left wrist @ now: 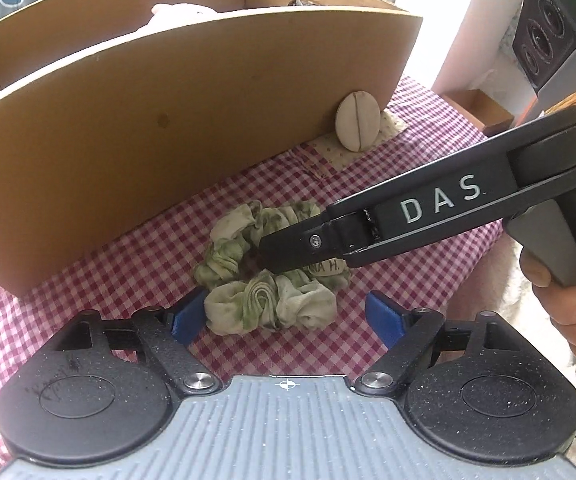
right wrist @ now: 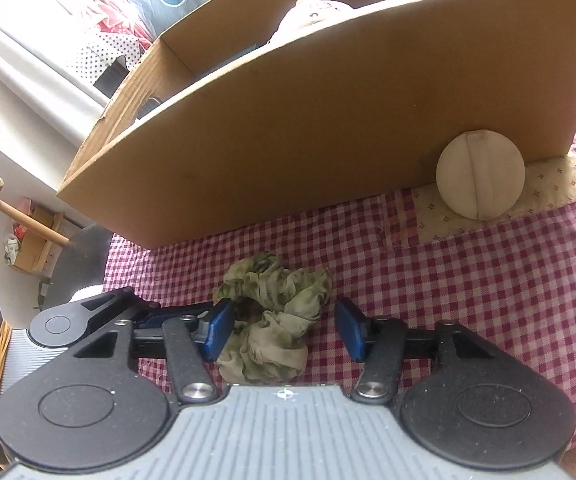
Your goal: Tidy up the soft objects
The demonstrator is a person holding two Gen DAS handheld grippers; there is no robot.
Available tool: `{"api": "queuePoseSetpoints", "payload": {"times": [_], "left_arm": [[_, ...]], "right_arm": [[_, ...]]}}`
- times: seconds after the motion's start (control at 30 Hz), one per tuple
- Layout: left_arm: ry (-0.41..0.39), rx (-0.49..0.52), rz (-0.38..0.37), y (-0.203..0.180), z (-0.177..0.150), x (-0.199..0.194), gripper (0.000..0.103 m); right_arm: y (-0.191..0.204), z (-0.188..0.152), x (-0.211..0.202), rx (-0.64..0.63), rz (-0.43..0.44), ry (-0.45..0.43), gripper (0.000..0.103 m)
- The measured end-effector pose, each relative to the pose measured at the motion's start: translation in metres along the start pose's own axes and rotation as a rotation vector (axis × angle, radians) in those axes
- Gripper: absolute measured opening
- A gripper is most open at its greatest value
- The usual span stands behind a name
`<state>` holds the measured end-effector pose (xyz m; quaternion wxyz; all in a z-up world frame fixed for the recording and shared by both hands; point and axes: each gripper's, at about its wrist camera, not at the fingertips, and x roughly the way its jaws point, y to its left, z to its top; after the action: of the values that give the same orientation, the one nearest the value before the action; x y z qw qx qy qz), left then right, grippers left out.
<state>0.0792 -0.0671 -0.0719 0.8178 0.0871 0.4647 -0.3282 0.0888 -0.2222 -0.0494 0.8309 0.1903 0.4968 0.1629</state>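
Scrunchie point(left wrist: 268, 272) lies on the checked tablecloth point(left wrist: 407, 184), just in front of the cardboard box point(left wrist: 168, 120), not yet packed. Both grippers, left point(left wrist: 288, 316) and right point(right wrist: 284, 332), straddle it with jaws released. A plush toy point(right wrist: 311, 10) sits inside already; a pale round pad point(right wrist: 479, 174) leans outside.

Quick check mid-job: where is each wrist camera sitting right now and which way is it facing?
Left wrist: low over the checkered tablecloth, facing the cardboard box; open left gripper before the green scrunchie; right gripper and hand enter from the right.
Right wrist: low, facing the box; open right gripper straddles the scrunchie.
Shared: scrunchie, box, cream round pad.
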Motion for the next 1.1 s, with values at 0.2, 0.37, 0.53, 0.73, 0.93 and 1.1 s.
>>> {"api": "queuePoseSetpoints", "payload": {"times": [0.2,0.37,0.53,0.73,0.93,1.1], "left_arm": [[-0.003,0.008,0.014,-0.004,0.005,0.006,0.078],[-0.008,-0.002,0.020,-0.003,0.007,0.007,0.074],[-0.016,-0.023,0.008,0.000,0.010,0.008,0.070],[-0.018,-0.025,0.000,0.000,0.010,0.004,0.069],[-0.043,-0.022,-0.009,-0.002,0.011,-0.007,0.068],[-0.063,-0.016,-0.010,-0.008,0.012,-0.015,0.068]], "right_arm": [[-0.001,-0.001,0.000,0.009,0.018,-0.008,0.053],[-0.003,-0.001,-0.004,0.015,0.032,-0.011,0.050],[-0.006,-0.001,-0.005,0.035,0.055,-0.008,0.044],[-0.010,-0.004,-0.006,0.056,0.084,-0.004,0.039],[-0.011,-0.007,-0.014,0.065,0.110,-0.013,0.038],[-0.009,-0.011,-0.024,0.066,0.129,-0.029,0.038]]}}
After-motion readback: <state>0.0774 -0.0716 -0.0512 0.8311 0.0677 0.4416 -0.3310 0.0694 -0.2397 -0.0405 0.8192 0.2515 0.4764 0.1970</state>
